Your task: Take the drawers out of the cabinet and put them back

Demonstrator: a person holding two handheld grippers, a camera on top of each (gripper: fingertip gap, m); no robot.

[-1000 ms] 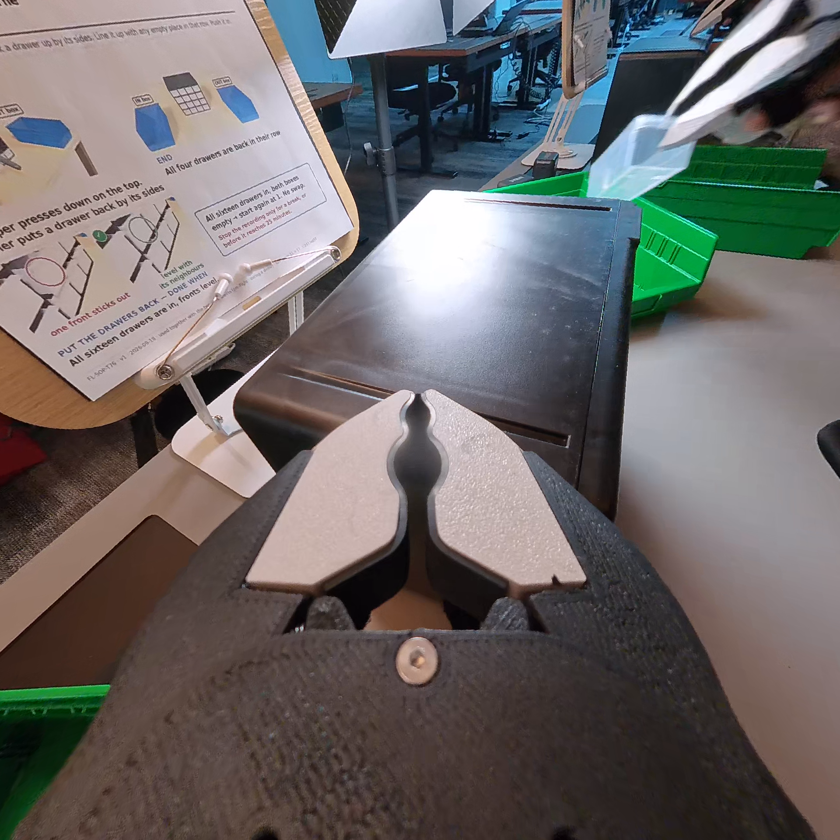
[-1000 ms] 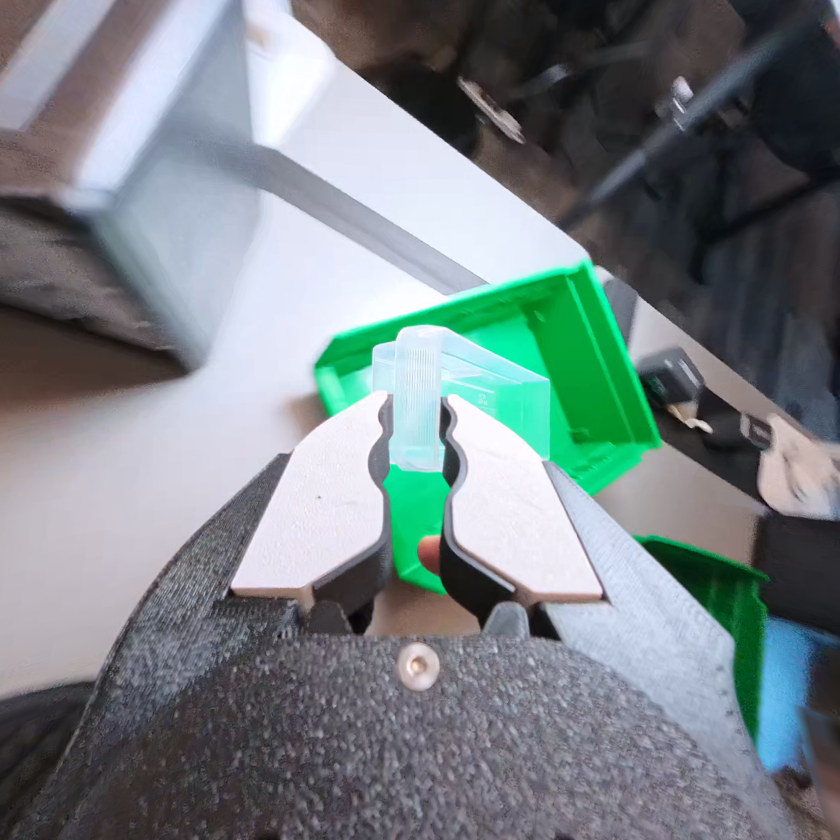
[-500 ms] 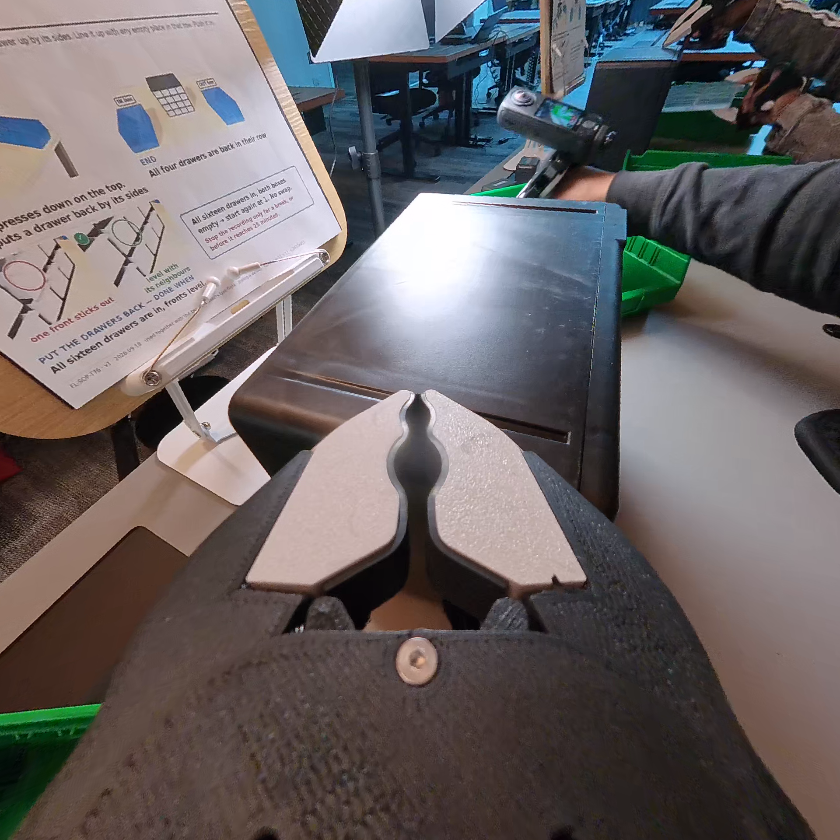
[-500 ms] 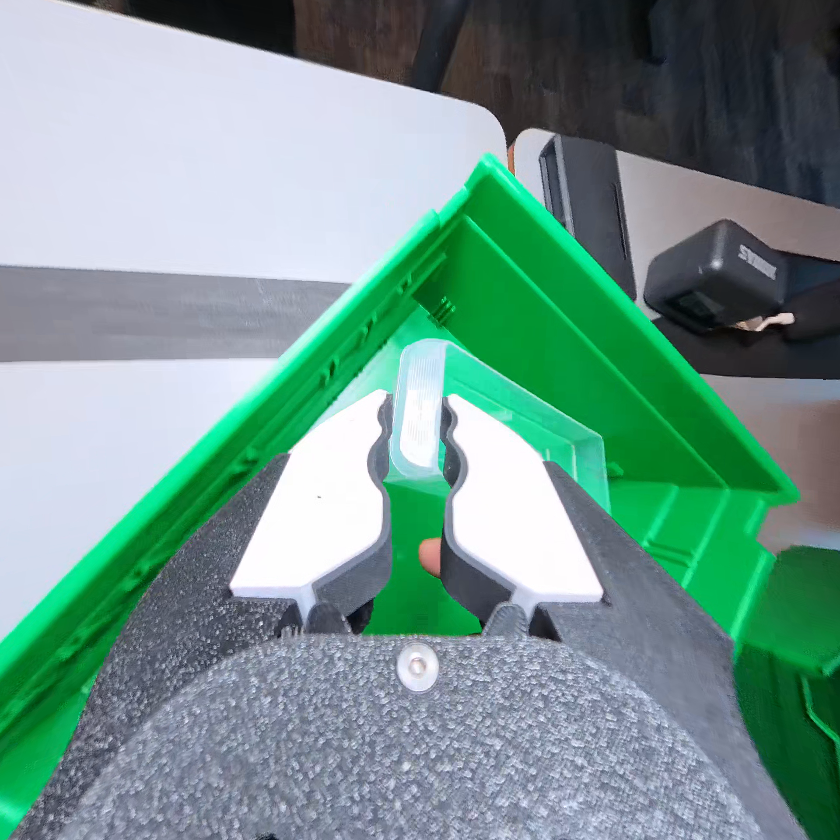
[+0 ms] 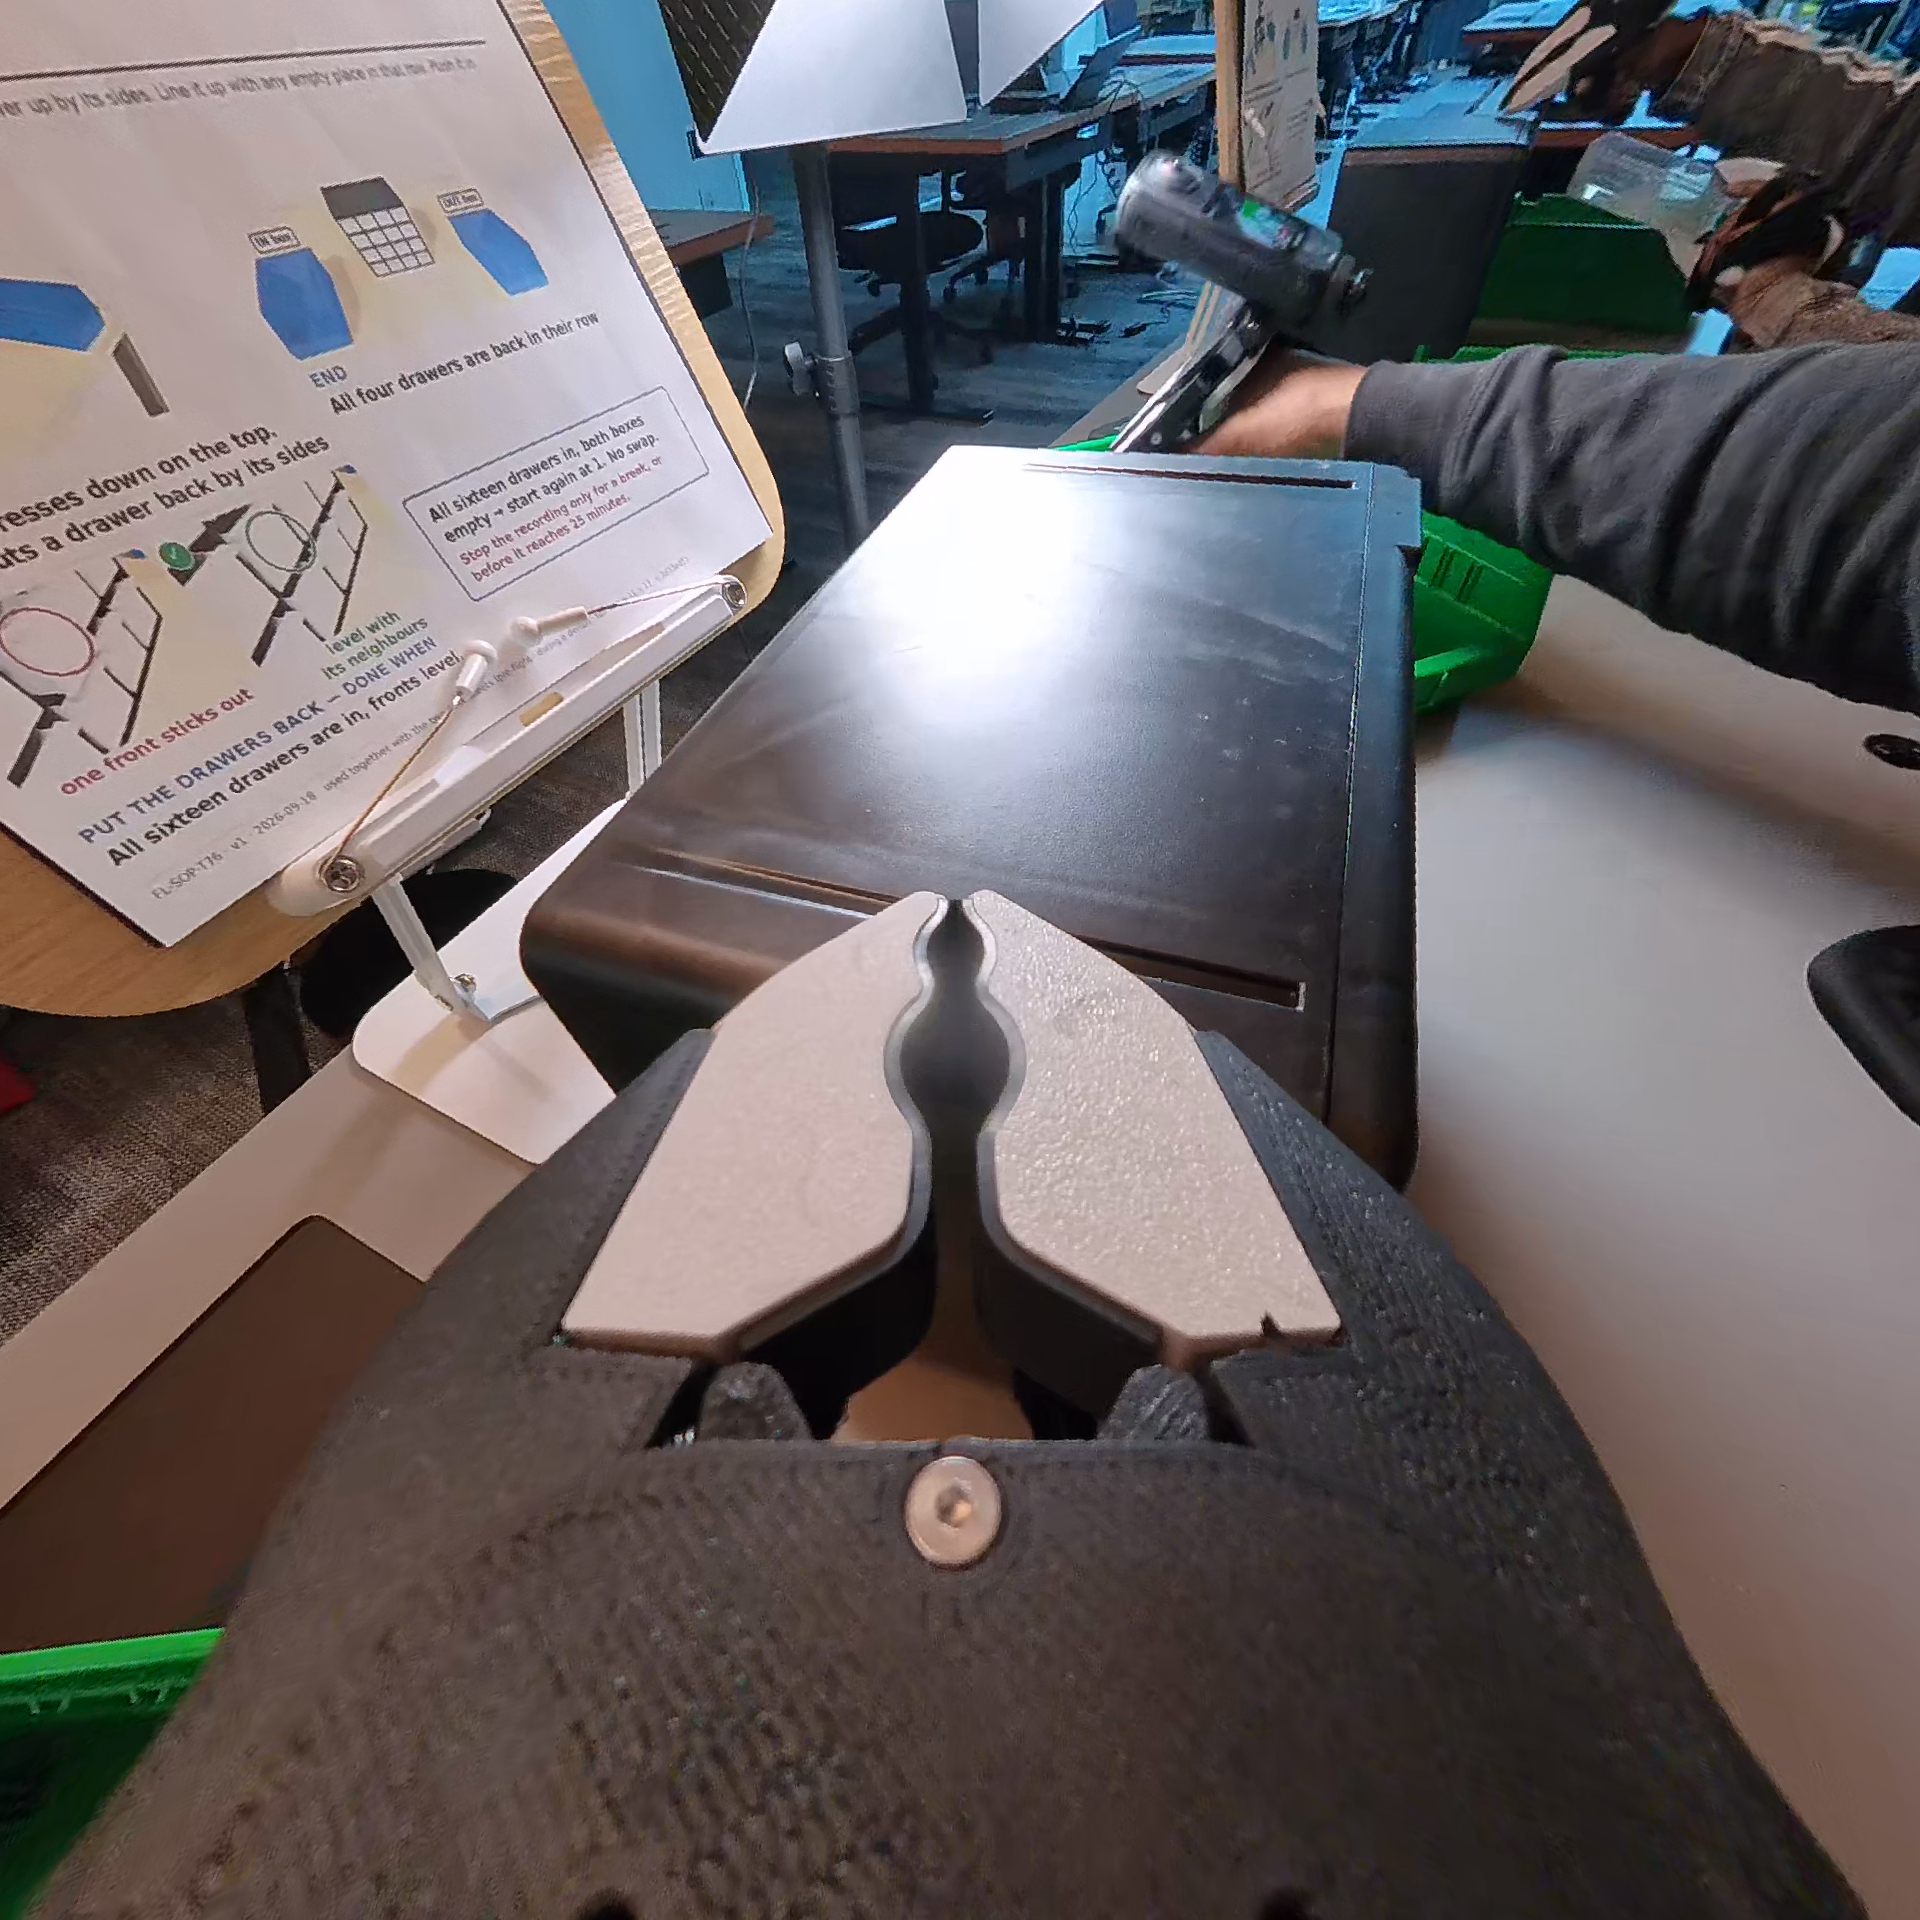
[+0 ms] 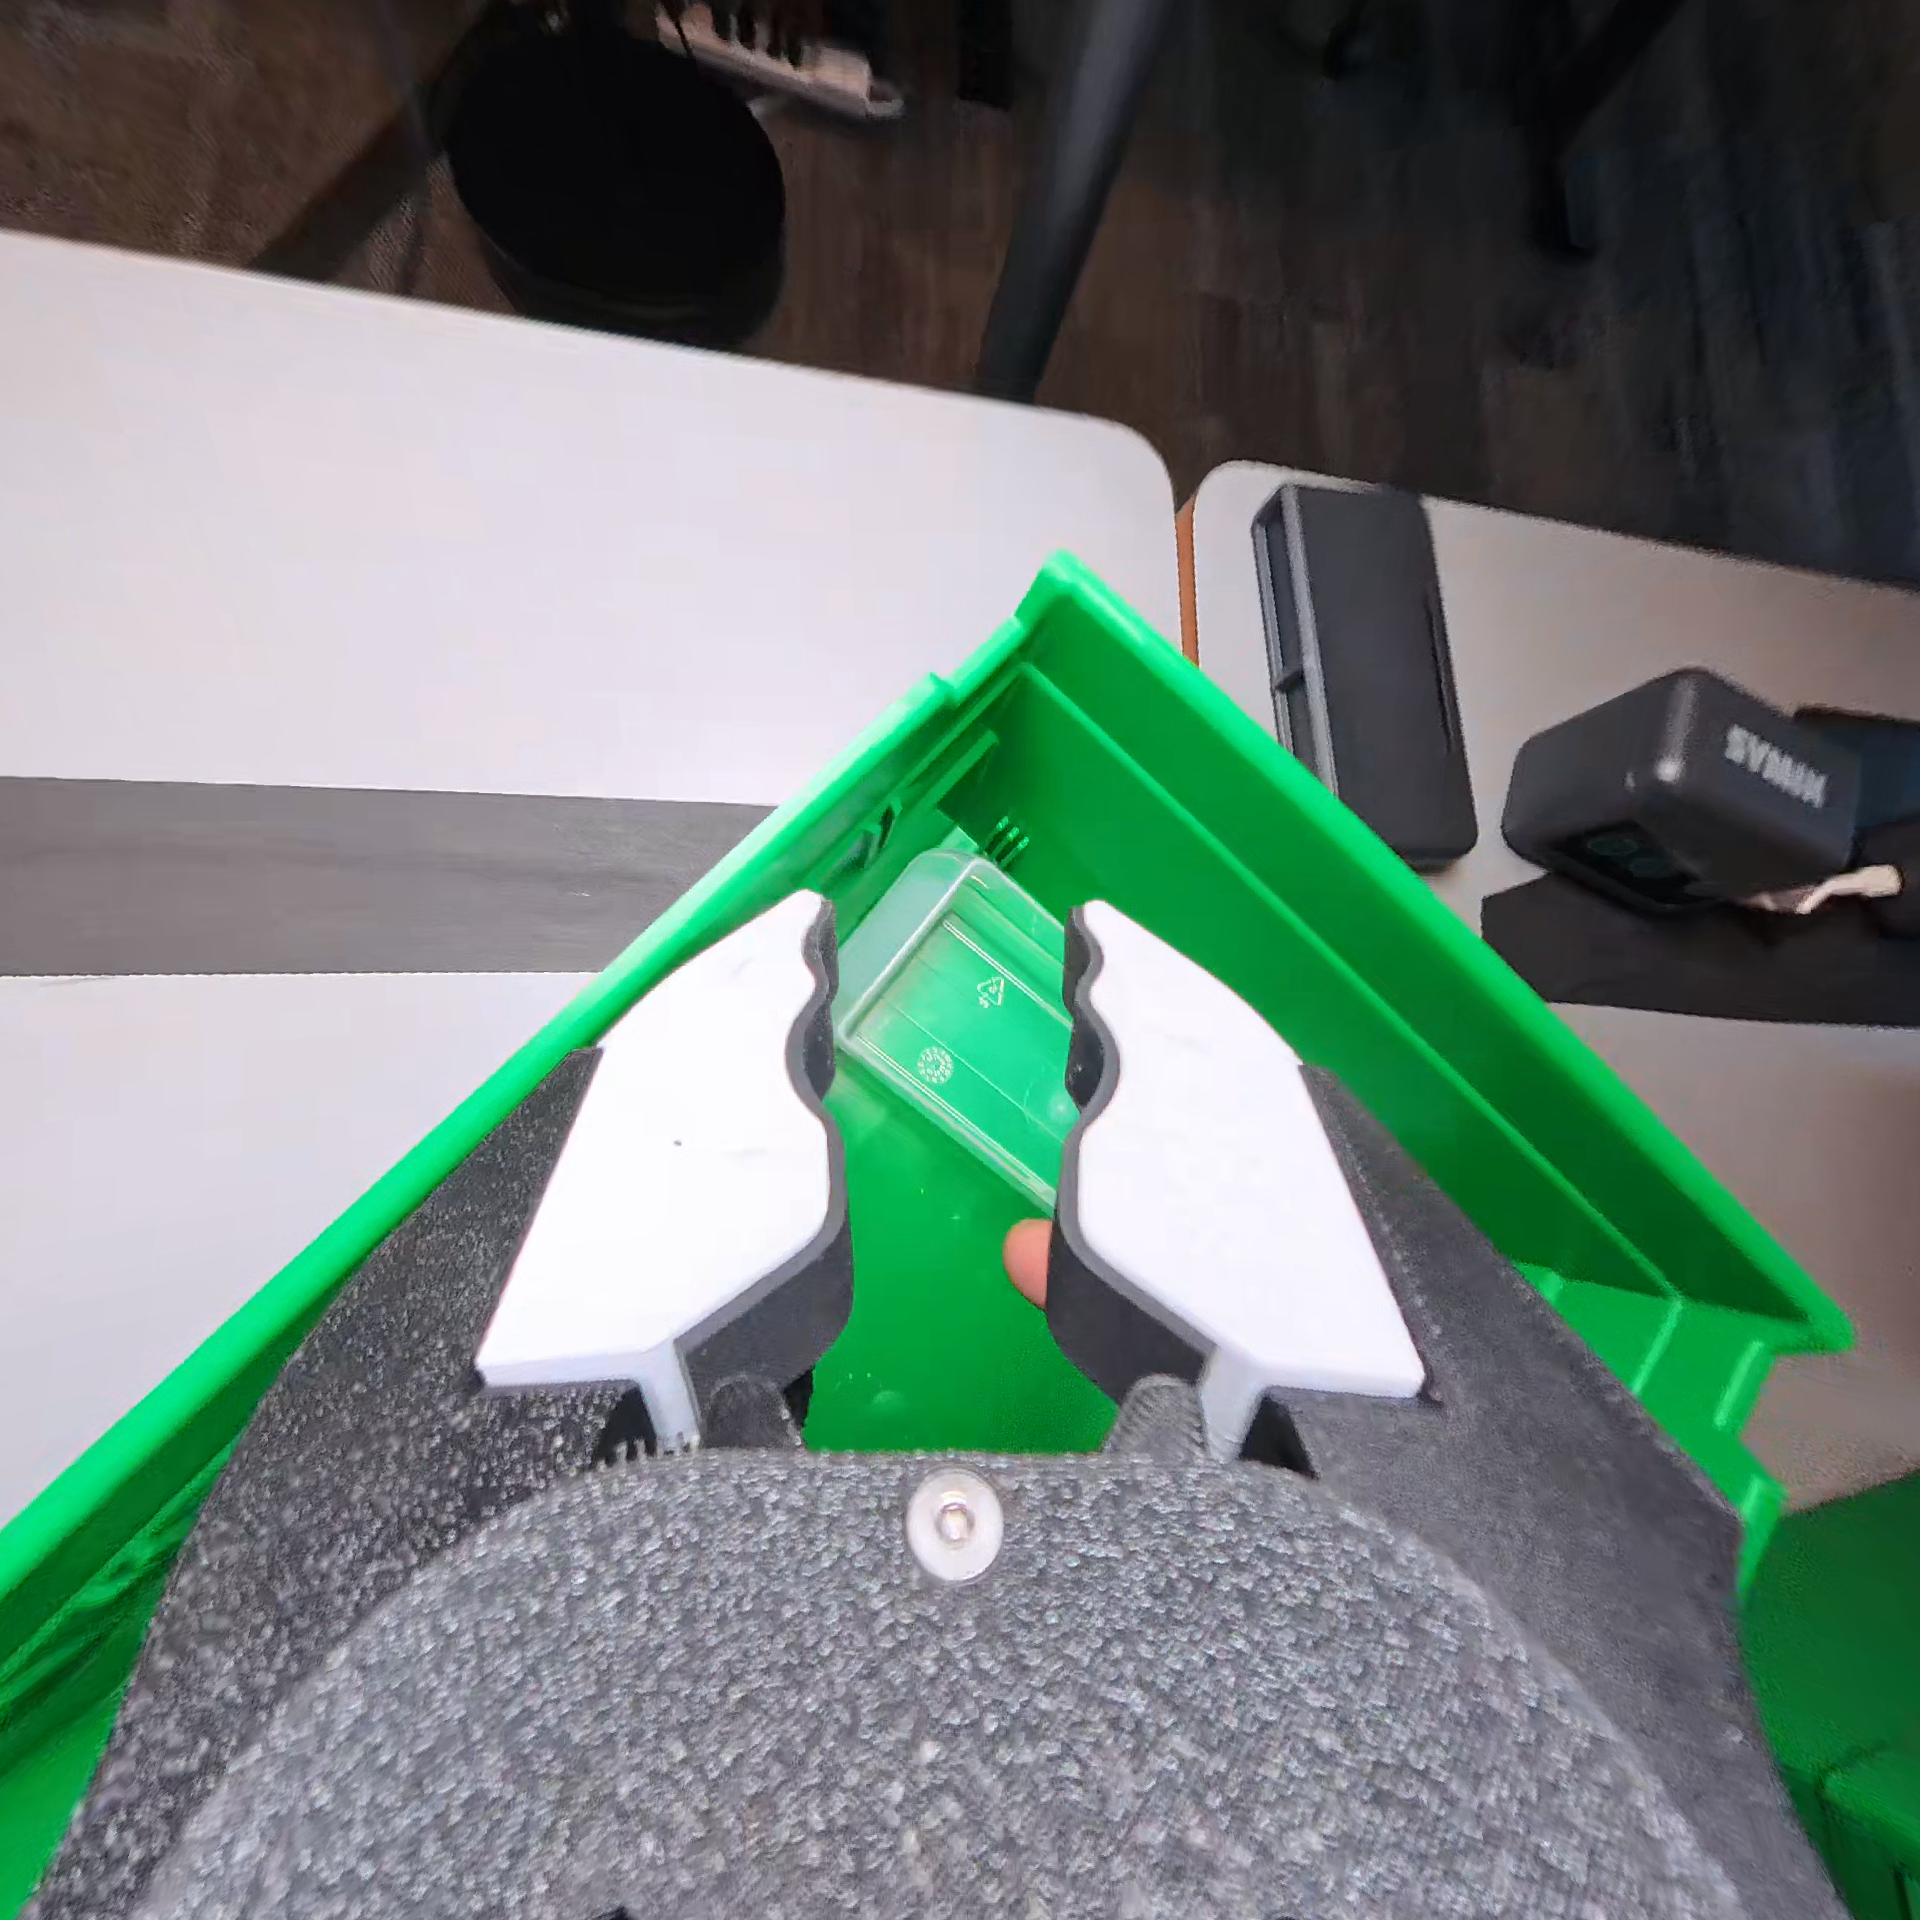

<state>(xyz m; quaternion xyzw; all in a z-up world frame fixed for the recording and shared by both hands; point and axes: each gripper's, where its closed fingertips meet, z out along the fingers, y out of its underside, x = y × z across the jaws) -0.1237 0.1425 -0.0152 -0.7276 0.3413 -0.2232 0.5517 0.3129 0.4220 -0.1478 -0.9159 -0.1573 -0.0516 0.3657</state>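
The right gripper (image 6: 945, 935) hangs over the green bin (image 6: 1382, 935), its jaws now spread wide with nothing between them. Half a second ago they were pinched on the handle of the clear plastic drawer (image 6: 961, 1013); that drawer now lies loose on the bin floor, in the far corner where two walls meet, bottom face turned up toward the camera and seen through the gap between the fingers without touching either one. A second ago it was being carried through the air toward the bin. A fingertip shows just behind the right finger's base.

On the grey table (image 6: 416, 582) beyond the bin, a dark strip runs across on the left, and to the right lie a flat black case (image 6: 1361, 665) and a black box-shaped device (image 6: 1673, 790).

The left gripper (image 5: 954, 914) has not changed: jaws pressed together at the tips, holding nothing, resting over the near edge of the black cabinet (image 5: 1039, 707), whose glossy top fills the middle of its view. The instruction sheet (image 5: 312, 416) on its stand sits at the left as before. At the far right end of the cabinet, the person's grey sleeve (image 5: 1642, 488) reaches across to the bin, and the camera mounted on the other tool appears raised slightly higher than in the previous frame. A corner of a second green bin (image 5: 73, 1745) shows at the near left.
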